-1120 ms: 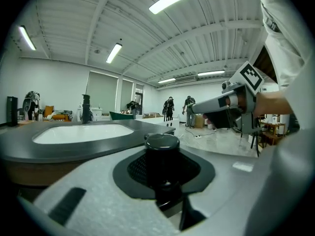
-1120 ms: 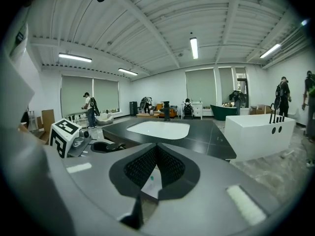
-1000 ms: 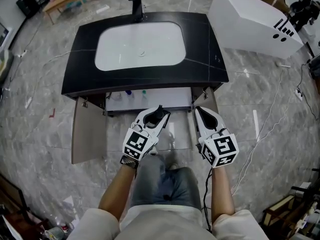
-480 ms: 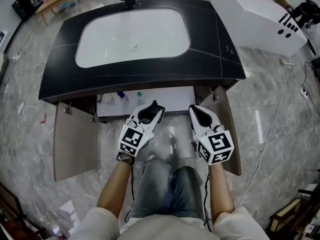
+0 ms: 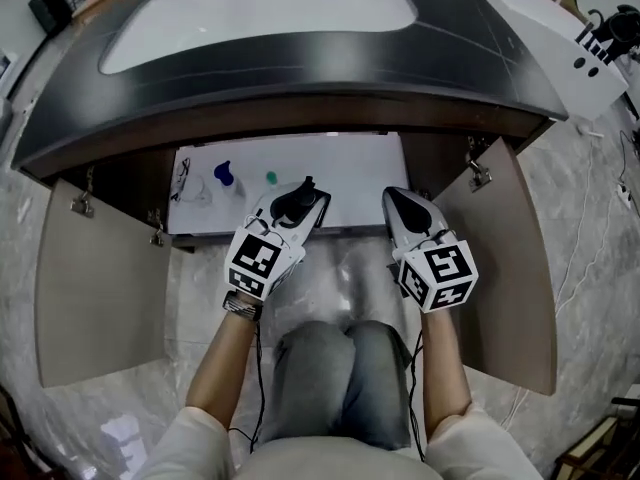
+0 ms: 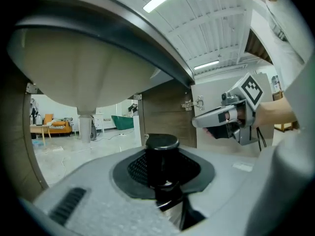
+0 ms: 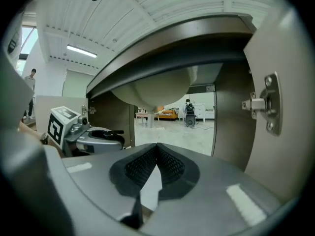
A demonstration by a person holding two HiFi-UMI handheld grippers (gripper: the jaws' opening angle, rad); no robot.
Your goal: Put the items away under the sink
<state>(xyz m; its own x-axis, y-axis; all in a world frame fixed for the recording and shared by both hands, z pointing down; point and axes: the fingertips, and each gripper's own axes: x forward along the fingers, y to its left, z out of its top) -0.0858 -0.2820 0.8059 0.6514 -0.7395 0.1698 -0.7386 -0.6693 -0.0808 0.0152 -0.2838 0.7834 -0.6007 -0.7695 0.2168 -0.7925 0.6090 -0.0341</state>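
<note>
Only the head view shows a small blue item (image 5: 223,175) and a green item (image 5: 271,178) on the white cabinet floor (image 5: 345,183) under the sink (image 5: 260,8). A black cylindrical item (image 6: 161,156) is clamped in the part-open left gripper (image 5: 303,196) at the cabinet mouth. The right gripper (image 7: 156,149) is seen with its jaws pressed together, empty.

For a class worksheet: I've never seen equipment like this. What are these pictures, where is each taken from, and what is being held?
A person crouches at a sink cabinet with both doors open, holding a two-jaw clamp in each hand. The head view looks down from a camera on the person's head. The other two views come from cameras riding on each clamp, looking along its jaws. The left hand-held gripper is clamped on a black cylinder, perhaps a capped bottle. The right hand-held gripper is shut and empty. On the white cabinet floor stand a blue-topped item and a green-topped item.
</note>
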